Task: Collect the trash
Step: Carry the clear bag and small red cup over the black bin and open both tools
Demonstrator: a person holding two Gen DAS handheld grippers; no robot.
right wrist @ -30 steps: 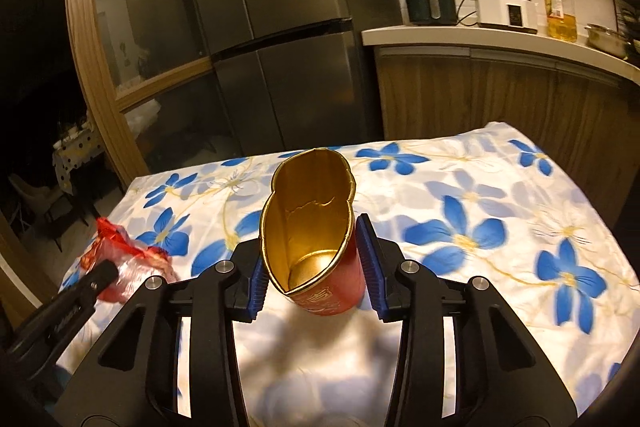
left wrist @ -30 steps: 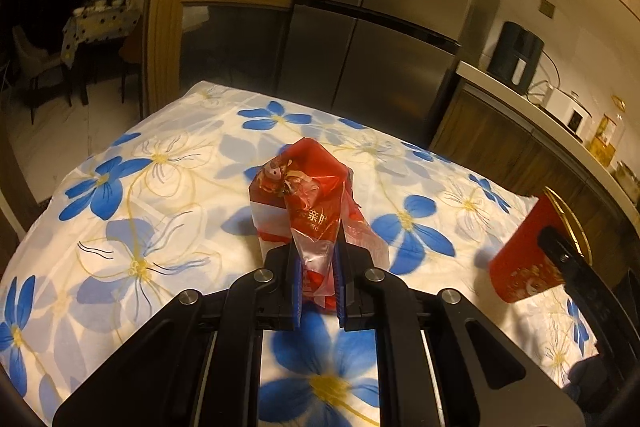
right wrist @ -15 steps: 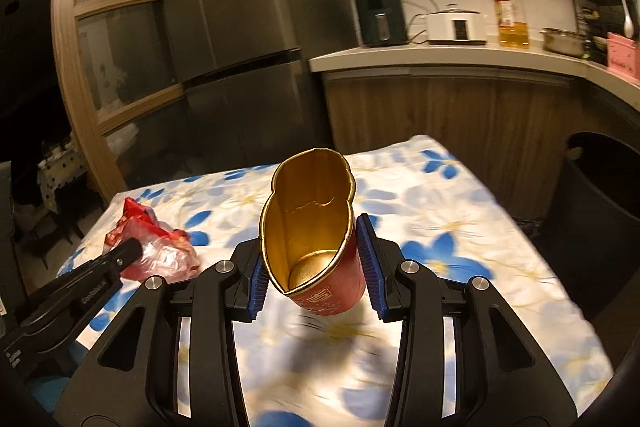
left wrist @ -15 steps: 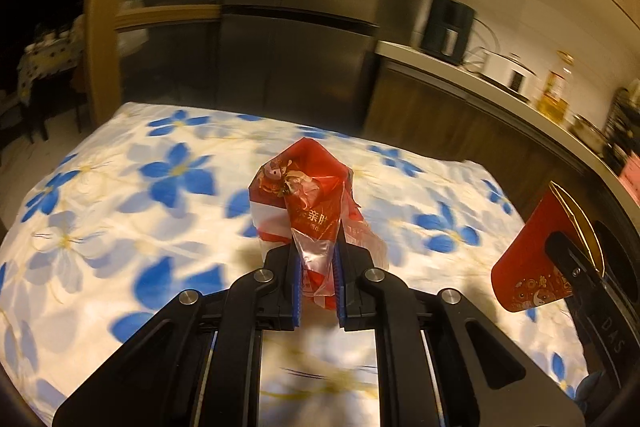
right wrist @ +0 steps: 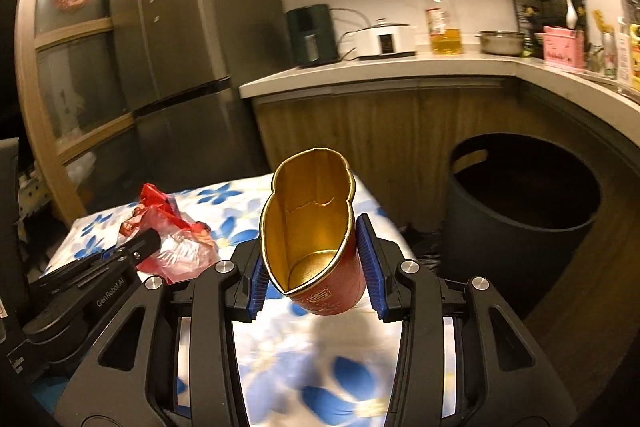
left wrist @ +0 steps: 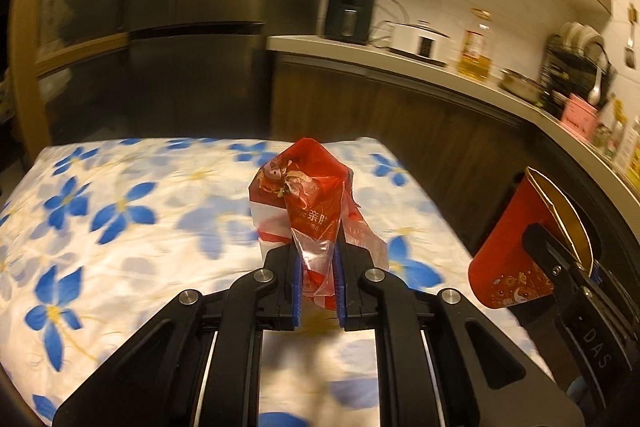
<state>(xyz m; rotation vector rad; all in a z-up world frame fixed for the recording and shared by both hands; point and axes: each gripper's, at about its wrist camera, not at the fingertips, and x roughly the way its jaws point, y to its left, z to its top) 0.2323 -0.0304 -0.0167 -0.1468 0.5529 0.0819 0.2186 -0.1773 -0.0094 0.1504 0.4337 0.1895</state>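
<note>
The left gripper (left wrist: 318, 271) has its jaws drawn narrow on a crumpled wrapper (left wrist: 308, 195) — thin, glossy red film with clear crinkled plastic and white panels, printed with characters too creased to read; its top bunches into a rough peak above the jaws while a loose clear flap hangs to the right of them. The right gripper (right wrist: 316, 267) has its jaws about half spread, the ribbed blue pads pressed against both flanks of a paper cup (right wrist: 316, 227), red outside with gold print, shiny gold inside, its rim squashed from round into a dented, pointed oval. The cup's base sits between the jaws and its mouth tilts up toward the camera; the lower part of its outer print is cut off by its own curve. Beneath both pairs of jaws lies the table (left wrist: 120, 227), covered with a soft, wrinkled white cloth with blue flowers, smeared by blur near the bottom of each view. Ahead and to the right of the right jaws stands a dark round bin (right wrist: 520, 195), matte, smooth-walled, its inside too black to make out. In the left wrist view the cup shows at the right edge, partly hidden by the other gripper's black finger.
</note>
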